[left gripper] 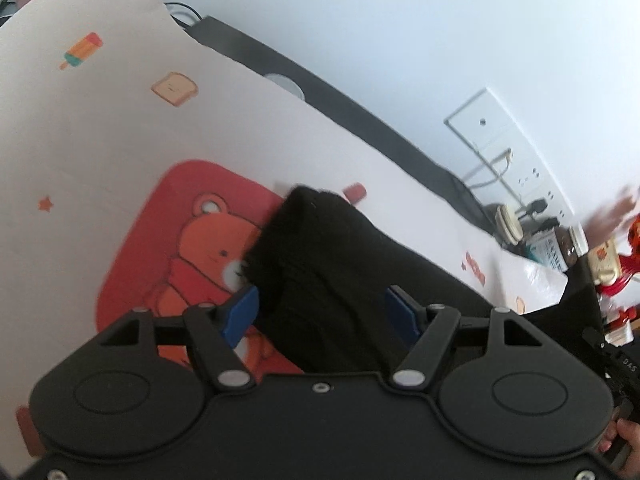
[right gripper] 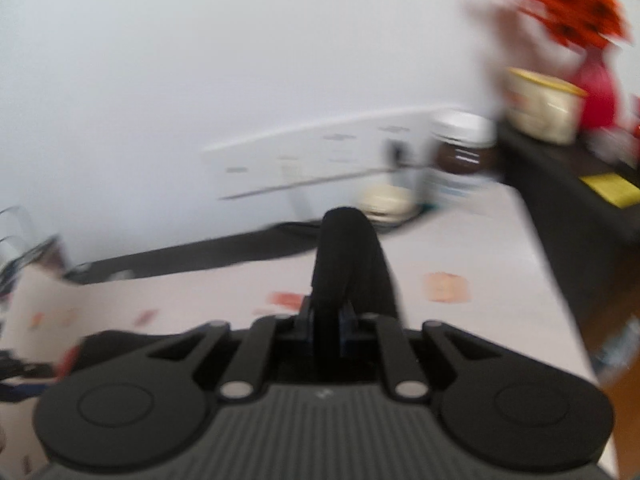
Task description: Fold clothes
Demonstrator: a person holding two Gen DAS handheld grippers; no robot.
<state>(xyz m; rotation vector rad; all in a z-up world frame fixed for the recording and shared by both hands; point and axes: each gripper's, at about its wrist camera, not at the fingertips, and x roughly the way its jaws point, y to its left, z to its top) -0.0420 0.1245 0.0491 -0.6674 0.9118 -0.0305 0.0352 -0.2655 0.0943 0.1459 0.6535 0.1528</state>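
We've got the black garment (left gripper: 320, 280) lying mid-table on the cartoon tablecloth (left gripper: 120, 120), bunched between the left gripper (left gripper: 322, 310), whose jaws are spread, probably not biting. The right gripper (right gripper: 328, 316) is pinching a fold of it. We'd lift slowly, keep the cloth taut, and steer clear of the jars (right gripper: 460, 148) at the table's far corner

garment (left gripper: 320, 280): on the mat (left gripper: 100, 128), between the left gripper (left gripper: 322, 308) fingers
jar (right gripper: 460, 148): way ahead of the right gripper (right gripper: 332, 316), off right, by the wall
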